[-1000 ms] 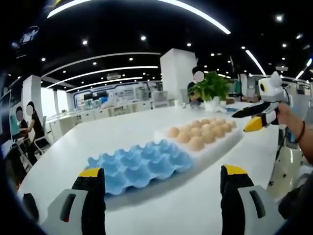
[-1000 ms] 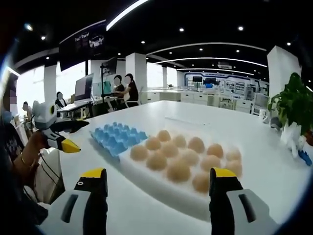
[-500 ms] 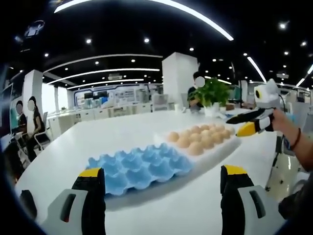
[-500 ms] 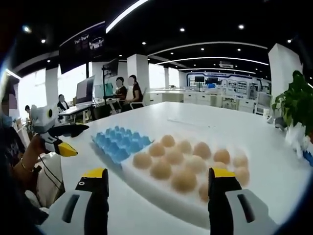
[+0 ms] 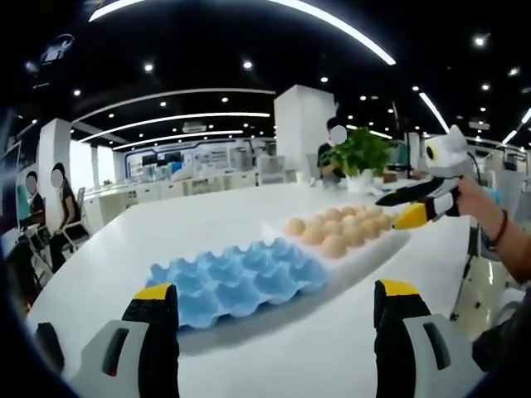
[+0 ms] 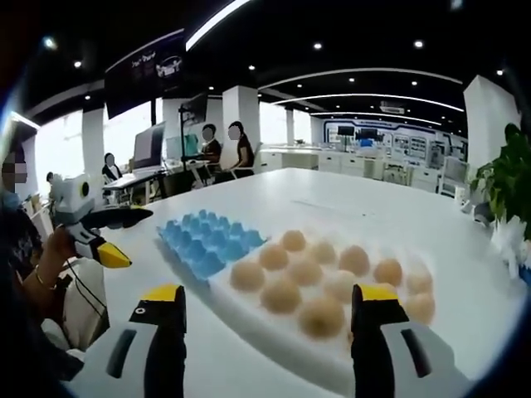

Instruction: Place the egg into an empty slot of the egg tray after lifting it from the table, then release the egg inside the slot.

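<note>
On the table (image 5: 207, 215), the egg tray (image 5: 236, 282) sits just beside the eggs (image 5: 336, 232).

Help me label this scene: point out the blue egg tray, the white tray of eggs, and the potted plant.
blue egg tray (image 5: 236, 282), left gripper view, on a middle cup.
white tray of eggs (image 6: 274, 327), right gripper view, on its bare near rim.
potted plant (image 5: 358, 153), left gripper view, on its leaves.

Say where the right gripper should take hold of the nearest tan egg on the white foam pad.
Grip the tan egg across its rounded middle, coming down from above. It sits in the white foam pad with its upper half exposed, and neighbouring eggs crowd its sides, so a low sideways approach looks blocked. The right gripper is already open wide enough.
</note>
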{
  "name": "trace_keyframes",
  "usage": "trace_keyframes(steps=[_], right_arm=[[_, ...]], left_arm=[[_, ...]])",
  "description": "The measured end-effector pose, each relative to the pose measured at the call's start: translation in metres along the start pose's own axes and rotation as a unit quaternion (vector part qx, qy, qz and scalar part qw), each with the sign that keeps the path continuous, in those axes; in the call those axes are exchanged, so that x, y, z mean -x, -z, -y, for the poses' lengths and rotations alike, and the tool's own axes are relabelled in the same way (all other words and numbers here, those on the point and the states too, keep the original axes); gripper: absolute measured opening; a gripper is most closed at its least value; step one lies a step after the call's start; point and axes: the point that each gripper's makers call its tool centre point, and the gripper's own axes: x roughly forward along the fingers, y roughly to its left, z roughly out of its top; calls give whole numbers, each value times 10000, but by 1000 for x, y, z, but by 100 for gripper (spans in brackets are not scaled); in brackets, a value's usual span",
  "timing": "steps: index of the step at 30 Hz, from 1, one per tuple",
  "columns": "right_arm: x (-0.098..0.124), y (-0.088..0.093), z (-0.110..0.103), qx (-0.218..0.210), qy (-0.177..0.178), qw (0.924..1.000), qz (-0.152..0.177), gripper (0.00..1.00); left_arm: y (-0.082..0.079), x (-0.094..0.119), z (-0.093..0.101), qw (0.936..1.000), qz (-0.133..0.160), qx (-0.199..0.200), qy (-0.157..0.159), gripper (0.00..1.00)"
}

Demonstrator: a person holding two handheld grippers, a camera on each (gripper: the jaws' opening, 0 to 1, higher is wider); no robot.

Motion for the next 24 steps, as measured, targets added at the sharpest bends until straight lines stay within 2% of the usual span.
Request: trace_keyframes(steps=[10, 17, 20, 24], right_arm=[[-11, 1, -3, 32, -49, 10000, -57, 83], [-18, -2, -2, -62, -71, 10000, 16, 80], [-20, -8, 0, -115, -13, 9998, 154, 78], [-24, -8, 2, -133, -6, 9998, 137, 78]], left_arm=[[3, 0, 0, 9999, -88, -88, 0, 100], [5, -1, -1, 9998, -134, -118, -35, 100], [4, -1, -1, 9998, -133, -122, -33, 100], [5, -2, -1, 9999, -136, -95, -18, 99]])
